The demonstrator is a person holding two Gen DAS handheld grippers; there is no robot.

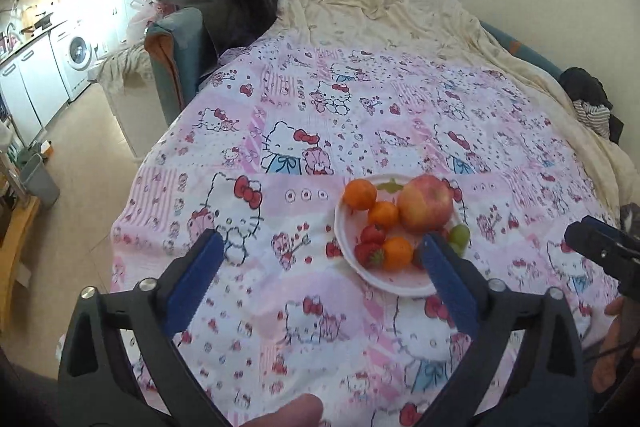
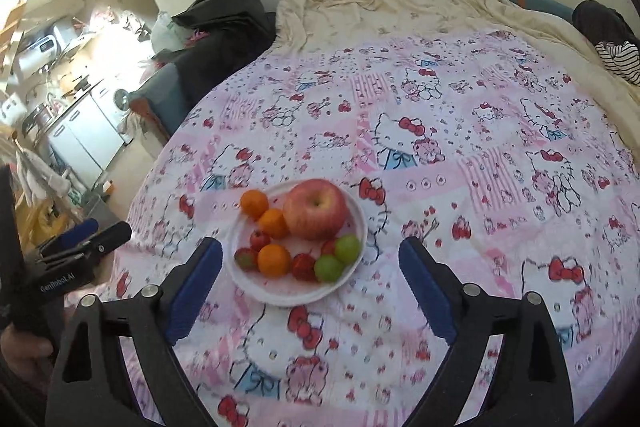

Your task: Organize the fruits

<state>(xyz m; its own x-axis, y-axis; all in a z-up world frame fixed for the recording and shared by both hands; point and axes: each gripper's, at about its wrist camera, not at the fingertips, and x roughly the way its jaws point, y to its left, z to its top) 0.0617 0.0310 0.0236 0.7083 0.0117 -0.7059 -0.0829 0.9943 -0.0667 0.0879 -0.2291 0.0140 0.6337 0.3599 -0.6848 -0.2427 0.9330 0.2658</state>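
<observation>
The one readable text is "GenRobot.AI", printed in white along the black body of the left gripper [image 2: 86, 233], seen at about nine o'clock in the right wrist view. The cat-and-bow cartoon print on the pink bedsheet [image 2: 460, 155] carries no legible words. Nothing else can be read; the kitchen at ten o'clock is too blurred.

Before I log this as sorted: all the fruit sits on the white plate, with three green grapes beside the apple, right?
Not quite: only two green grapes show, as the right wrist view makes plain. They lie on the white plate beside the apple, as you said.
</observation>
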